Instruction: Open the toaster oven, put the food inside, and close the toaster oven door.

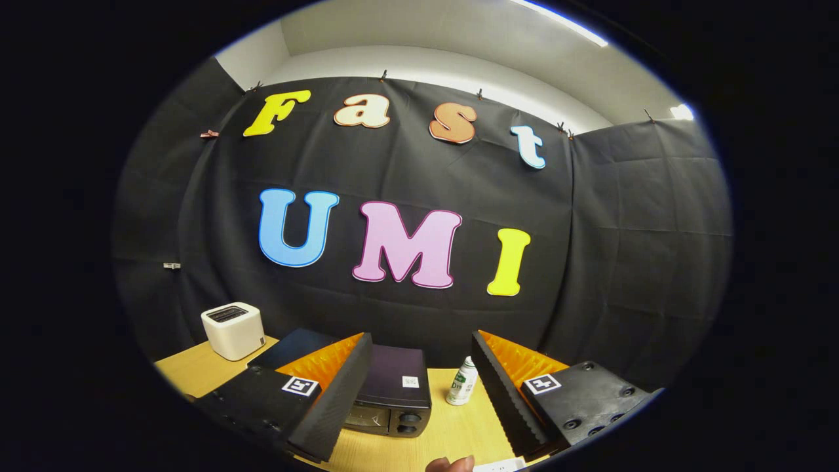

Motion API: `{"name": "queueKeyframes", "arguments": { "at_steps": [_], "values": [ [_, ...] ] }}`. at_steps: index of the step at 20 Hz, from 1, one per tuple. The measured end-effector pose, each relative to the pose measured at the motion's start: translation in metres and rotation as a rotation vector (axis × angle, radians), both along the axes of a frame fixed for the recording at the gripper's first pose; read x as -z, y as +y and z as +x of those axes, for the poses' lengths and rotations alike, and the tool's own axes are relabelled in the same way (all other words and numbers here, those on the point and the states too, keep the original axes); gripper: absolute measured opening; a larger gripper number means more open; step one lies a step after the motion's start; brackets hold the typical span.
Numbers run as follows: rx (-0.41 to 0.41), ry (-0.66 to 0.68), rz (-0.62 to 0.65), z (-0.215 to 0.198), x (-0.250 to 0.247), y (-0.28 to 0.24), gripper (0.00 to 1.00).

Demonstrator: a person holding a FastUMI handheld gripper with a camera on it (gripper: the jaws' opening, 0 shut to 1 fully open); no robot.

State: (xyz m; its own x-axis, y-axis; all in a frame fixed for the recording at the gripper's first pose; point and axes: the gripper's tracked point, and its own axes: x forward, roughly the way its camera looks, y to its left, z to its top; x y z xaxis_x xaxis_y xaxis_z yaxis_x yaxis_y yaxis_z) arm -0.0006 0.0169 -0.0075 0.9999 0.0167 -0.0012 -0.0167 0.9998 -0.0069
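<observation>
Gripper (419, 393) fingers are spread wide apart and hold nothing. Just ahead, partly behind the left finger, sits the black boxy toaster oven (392, 393) on the light wooden table (452, 432), low and a bit left, front facing the gripper

1. Gripper (419, 400) held above the wooden table (452, 432), fingers spread wide, nothing btwn the pads.
2. Black toaster oven (393, 393) sits just ahead of the left finger, partly hidden behind it; door looks closed, knobs at its front right.
3. Small bottle (463, 381) stands btwn the fingers, nearer the right one, beside the oven.
4. White boxy appliance (233, 330) farther back left, near the booth wall.
5. Fingertip of a person (451, 464) shows at the table's near edge.
</observation>
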Motion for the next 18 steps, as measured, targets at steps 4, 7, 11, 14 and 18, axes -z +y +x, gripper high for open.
{"name": "queueKeyframes", "arguments": {
  "at_steps": [4,7,11,14,18],
  "values": [
    [-0.025,0.007,0.016,0.002,0.005,0.021,0.98],
    [-0.046,0.035,0.027,0.003,0.016,0.04,0.97],
    [-0.089,0.113,0.052,0.007,0.045,0.076,0.98],
    [-0.124,0.187,0.076,0.014,0.073,0.109,0.98],
    [-0.163,0.29,0.087,0.023,0.115,0.147,0.98]
  ]
}}
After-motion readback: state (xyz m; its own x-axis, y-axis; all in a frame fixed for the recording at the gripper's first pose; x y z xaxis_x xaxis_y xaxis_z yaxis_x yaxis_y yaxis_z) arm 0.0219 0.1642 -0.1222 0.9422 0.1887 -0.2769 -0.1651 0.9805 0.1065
